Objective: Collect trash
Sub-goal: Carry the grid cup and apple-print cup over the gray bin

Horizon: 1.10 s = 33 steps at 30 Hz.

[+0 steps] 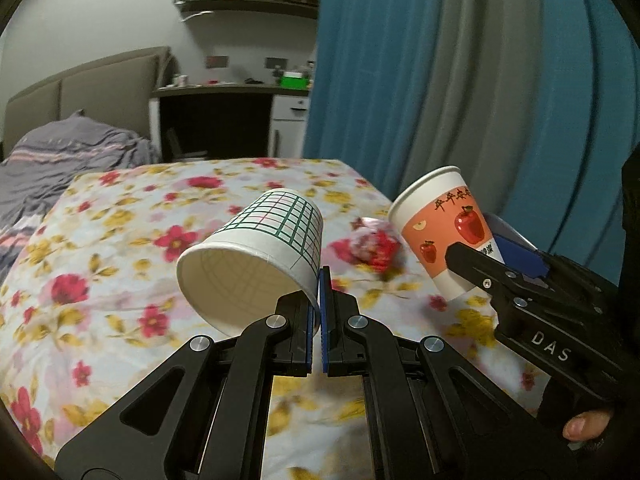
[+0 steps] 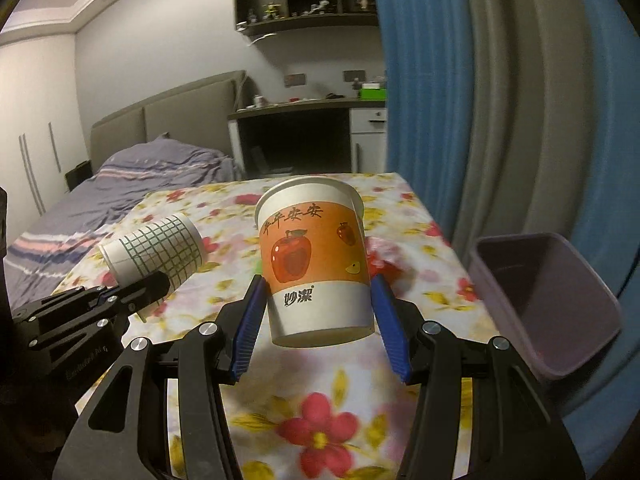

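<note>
My left gripper (image 1: 319,304) is shut on the rim of a white paper cup with a green grid pattern (image 1: 260,256), held on its side above the floral table (image 1: 100,280). The grid cup also shows in the right wrist view (image 2: 156,252). My right gripper (image 2: 316,320) is shut on the base of an orange paper cup with apples (image 2: 316,256), held upright and slightly tilted above the table; the orange cup shows in the left wrist view too (image 1: 444,236). A crumpled red and white wrapper (image 1: 372,244) lies on the table between the two cups.
A purple plastic bin (image 2: 548,300) sits at the table's right edge, next to blue and grey curtains (image 2: 500,100). A bed with grey bedding (image 2: 132,188) is beyond the table on the left. A desk and shelves (image 2: 308,108) stand at the back.
</note>
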Available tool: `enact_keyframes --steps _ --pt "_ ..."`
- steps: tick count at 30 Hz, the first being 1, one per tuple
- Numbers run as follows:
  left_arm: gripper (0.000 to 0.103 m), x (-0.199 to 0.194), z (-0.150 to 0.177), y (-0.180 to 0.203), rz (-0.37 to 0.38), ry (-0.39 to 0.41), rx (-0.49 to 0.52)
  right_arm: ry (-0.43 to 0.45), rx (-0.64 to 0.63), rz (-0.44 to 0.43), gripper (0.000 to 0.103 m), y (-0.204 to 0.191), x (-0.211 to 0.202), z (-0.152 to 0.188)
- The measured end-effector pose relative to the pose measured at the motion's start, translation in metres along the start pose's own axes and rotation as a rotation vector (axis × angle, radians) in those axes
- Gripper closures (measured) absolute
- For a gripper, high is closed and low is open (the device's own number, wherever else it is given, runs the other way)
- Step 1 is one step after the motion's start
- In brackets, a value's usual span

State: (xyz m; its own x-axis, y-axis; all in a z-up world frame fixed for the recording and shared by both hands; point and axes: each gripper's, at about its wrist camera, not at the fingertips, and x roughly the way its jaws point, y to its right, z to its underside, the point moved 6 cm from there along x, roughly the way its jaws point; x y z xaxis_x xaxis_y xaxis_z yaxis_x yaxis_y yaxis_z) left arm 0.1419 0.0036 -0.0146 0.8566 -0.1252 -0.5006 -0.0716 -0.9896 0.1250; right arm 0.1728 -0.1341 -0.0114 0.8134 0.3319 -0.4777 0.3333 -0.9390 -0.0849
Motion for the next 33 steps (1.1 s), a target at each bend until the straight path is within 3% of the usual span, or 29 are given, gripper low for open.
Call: enact_keyframes --steps 19,33 --pt "0.101 0.052 -0.017 0.136 0.194 -0.042 0.131 0.034 0.104 0.207 0.050 0.124 -0.022 0.013" --pt "0.101 0.107 -0.024 0.216 0.359 -0.113 0.141 0.024 0.205 0.381 0.050 0.210 -0.029 0.029"
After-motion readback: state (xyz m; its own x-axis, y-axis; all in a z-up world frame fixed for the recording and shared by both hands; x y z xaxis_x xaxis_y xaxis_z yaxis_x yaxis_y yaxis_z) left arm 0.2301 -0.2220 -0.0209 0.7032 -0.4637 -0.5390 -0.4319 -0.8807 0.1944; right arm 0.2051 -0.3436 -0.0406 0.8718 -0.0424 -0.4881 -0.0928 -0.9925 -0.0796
